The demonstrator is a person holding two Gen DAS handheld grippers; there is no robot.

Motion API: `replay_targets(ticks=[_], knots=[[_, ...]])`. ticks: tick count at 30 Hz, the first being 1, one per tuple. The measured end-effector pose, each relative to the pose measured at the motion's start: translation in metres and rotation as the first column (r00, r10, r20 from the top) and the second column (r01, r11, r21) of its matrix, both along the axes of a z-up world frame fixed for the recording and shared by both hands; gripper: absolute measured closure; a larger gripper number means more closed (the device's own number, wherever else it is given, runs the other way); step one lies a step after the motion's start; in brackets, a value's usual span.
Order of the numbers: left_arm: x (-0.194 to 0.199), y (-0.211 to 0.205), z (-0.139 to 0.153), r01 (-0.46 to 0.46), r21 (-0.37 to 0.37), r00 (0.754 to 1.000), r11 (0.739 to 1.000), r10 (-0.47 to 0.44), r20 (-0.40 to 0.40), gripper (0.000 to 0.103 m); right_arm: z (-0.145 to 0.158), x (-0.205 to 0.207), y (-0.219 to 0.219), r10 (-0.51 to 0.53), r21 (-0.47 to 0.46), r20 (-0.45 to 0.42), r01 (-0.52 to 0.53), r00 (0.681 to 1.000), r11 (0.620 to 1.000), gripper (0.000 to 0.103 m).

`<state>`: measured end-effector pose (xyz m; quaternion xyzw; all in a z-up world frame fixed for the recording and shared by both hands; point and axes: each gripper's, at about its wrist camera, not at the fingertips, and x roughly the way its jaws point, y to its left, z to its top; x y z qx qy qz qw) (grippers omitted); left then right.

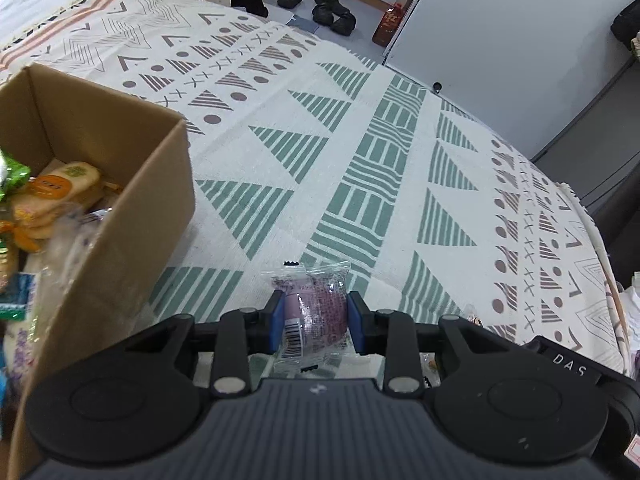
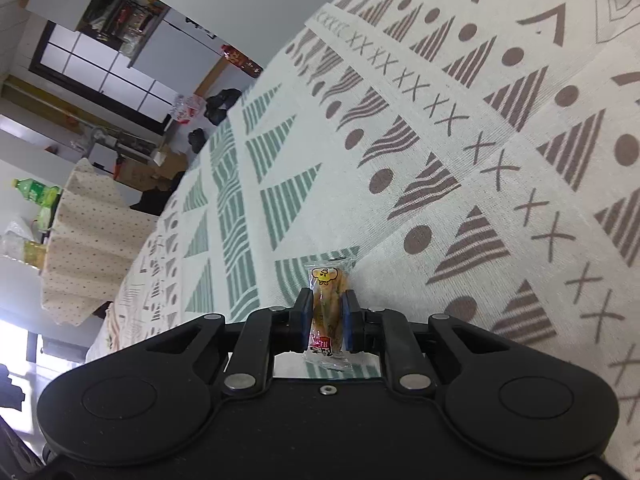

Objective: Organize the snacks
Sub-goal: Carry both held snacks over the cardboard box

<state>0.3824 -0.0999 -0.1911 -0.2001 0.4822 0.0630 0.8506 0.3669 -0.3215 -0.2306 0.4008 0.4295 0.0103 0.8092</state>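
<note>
My left gripper (image 1: 316, 300) is shut on a purple snack in a clear wrapper (image 1: 316, 312), held just above the patterned cloth. A cardboard box (image 1: 132, 216) stands to its left, holding several wrapped snacks (image 1: 60, 188). My right gripper (image 2: 327, 300) is shut on a yellow snack packet (image 2: 327, 304) with a cartoon face, held on edge over the cloth. The right wrist view is tilted sideways.
The patterned cloth (image 1: 360, 160) covers a wide surface and also shows in the right wrist view (image 2: 480, 160). Black shoes (image 1: 332, 12) and a white cabinet (image 1: 500, 20) lie beyond its far edge. A round table with a dotted cloth (image 2: 88, 232) and green bottles (image 2: 36, 192) stands further off.
</note>
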Motion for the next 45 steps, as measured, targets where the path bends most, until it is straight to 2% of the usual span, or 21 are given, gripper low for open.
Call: replay_targets(ticks=[18,28,37,45], knots=[[-0.061,0.023,0.063,0.006,0.009,0.995,1.000,-0.007,0.102,0.071,0.062,-0.052,0.011,0.022,0.044,0.165,-0.030,0.986,0.999,0.088],[-0.090,0.050,0.093,0.015,-0.001,0.987,1.000,-0.015,0.159,0.071,0.079,-0.085,0.038,0.050,0.084,0.256,-0.074,0.965,0.994,0.088],[-0.106,0.084,0.106,-0.010,-0.007,0.983,1.000,0.011,0.181,0.071,0.088,-0.101,0.071,0.103,0.093,0.301,-0.136,0.948,0.986,0.088],[-0.111,0.121,0.105,-0.050,-0.023,0.982,0.998,0.053,0.184,0.071,0.095,-0.104,0.093,0.148,0.096,0.333,-0.190,0.931,0.977,0.088]])
